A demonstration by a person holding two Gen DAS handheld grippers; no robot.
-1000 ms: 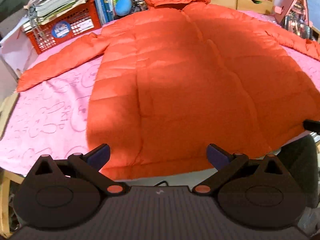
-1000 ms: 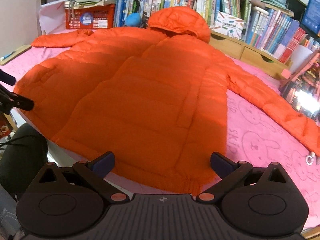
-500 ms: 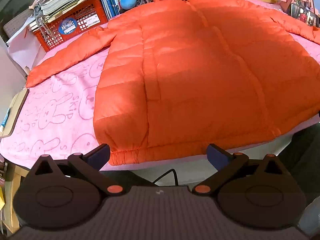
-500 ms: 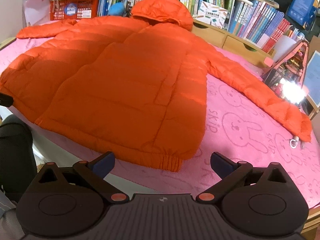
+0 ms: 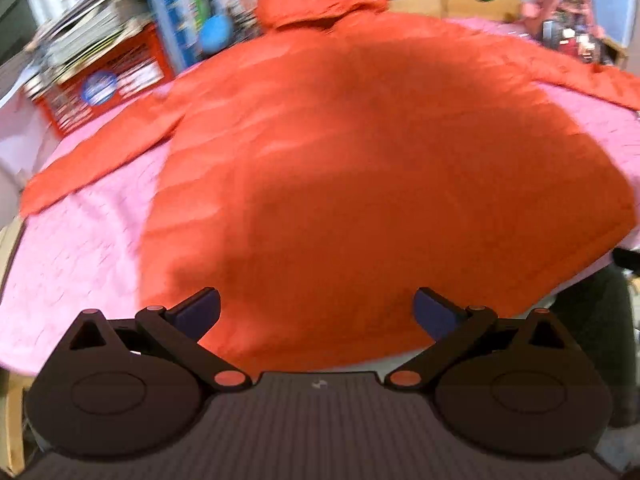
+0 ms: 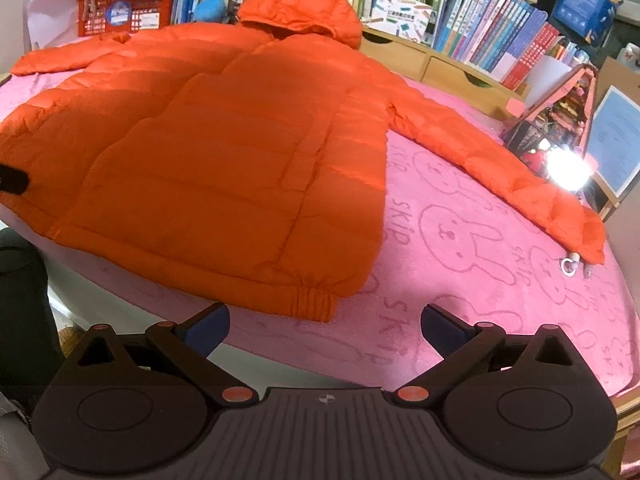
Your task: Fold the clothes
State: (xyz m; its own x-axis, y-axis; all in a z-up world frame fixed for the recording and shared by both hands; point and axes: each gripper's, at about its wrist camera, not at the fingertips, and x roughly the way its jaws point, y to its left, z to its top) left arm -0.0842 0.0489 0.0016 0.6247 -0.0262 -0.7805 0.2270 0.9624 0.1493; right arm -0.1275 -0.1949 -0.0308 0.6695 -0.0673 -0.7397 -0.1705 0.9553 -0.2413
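An orange hooded puffer jacket [image 5: 360,152] lies spread flat on a pink rabbit-print blanket [image 5: 80,248], hood at the far side, sleeves out to both sides. It also shows in the right wrist view [image 6: 224,152] on the blanket [image 6: 480,264]. My left gripper [image 5: 316,312] is open and empty, just over the jacket's near hem; this view is motion-blurred. My right gripper [image 6: 324,324] is open and empty, above the blanket just off the jacket's near right hem corner [image 6: 316,300]. The right sleeve's cuff [image 6: 588,240] lies far right.
A red basket [image 6: 124,12] with papers stands at the back left. Bookshelves [image 6: 480,28] and wooden drawers [image 6: 448,68] line the back. A pink house-shaped stand [image 6: 560,100] and a bright lamp [image 6: 568,166] sit at the right. A small metal ring [image 6: 568,266] lies by the cuff.
My left gripper has swung forward and low toward the jacket's near hem, blurring its view. My right gripper has shifted right and nearer the hem corner. Both stay open.
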